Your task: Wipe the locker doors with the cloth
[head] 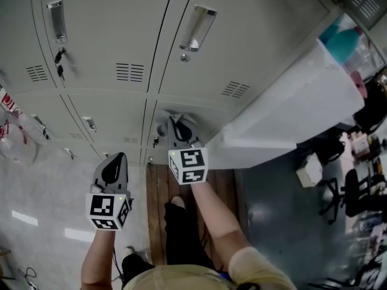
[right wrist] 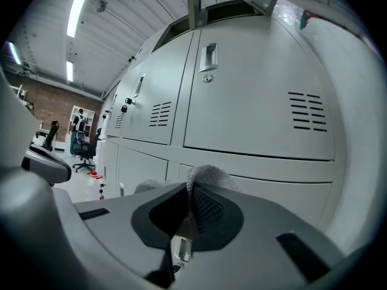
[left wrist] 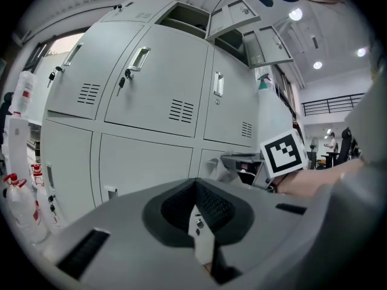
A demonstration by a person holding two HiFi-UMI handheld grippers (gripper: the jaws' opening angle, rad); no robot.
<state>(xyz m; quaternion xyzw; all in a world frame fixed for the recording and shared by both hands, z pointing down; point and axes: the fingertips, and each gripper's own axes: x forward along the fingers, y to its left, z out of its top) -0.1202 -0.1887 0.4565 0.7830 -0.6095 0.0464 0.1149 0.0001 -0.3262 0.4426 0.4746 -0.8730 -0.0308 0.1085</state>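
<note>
Hanging low on the left, the left tool has its jaws pressed together with nothing between them, and it sits apart from the locker doors. To its right, the right tool is clamped on the grey cloth, which bunches up out of the jaws and points at a lower door. Whether the fabric touches the metal I cannot tell. To wipe well, I judge the cloth should be laid flat against the panel and drawn across in overlapping strokes with even pressure. It should skirt the hanging keys, the recessed handle and the vent slots, where loose fabric could snag.
</note>
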